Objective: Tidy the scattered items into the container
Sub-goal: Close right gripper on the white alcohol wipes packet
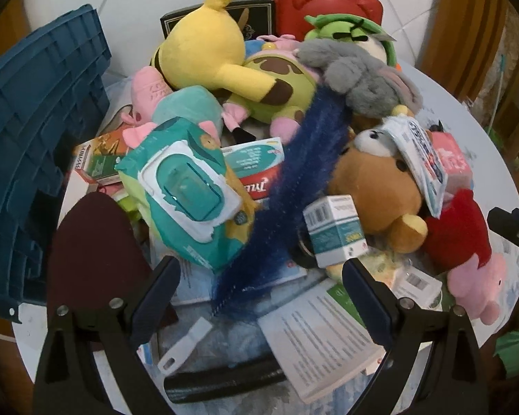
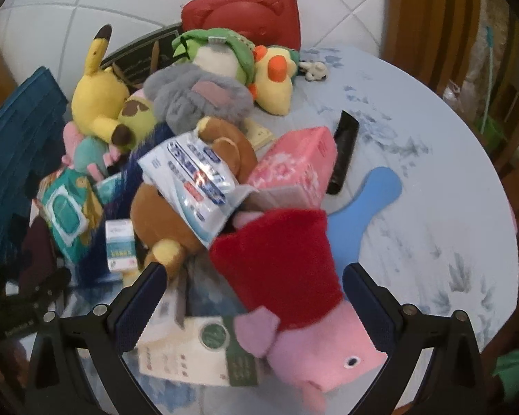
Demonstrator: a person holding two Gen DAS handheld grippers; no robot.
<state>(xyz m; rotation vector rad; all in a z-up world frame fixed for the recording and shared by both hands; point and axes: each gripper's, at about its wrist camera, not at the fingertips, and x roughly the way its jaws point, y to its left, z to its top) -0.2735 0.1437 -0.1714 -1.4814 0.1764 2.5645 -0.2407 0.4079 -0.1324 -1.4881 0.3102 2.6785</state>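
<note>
A heap of scattered items covers the round table point(image 2: 432, 228). The blue crate point(image 1: 34, 138) stands at the left, also visible as the blue crate point(image 2: 14, 145) in the right wrist view. My left gripper point(image 1: 261, 269) is open over a blue fuzzy brush point(image 1: 294, 180), between a teal wipes pack point(image 1: 187, 186) and a small white-teal box point(image 1: 334, 230). My right gripper point(image 2: 256, 273) is open, and a pink pig plush in a red dress point(image 2: 294, 294) lies between its fingers without being squeezed. The same pig plush point(image 1: 467, 249) shows at the far right of the left wrist view.
A yellow plush point(image 1: 207, 45), a grey plush point(image 1: 360, 72), a brown bear point(image 1: 373, 186) and a red case point(image 1: 328, 0) fill the back. A pink tissue pack point(image 2: 294, 166), black flat device point(image 2: 344, 152) and blue paddle point(image 2: 363, 204) lie right of the heap. Wooden chairs point(image 2: 432, 17) ring the table.
</note>
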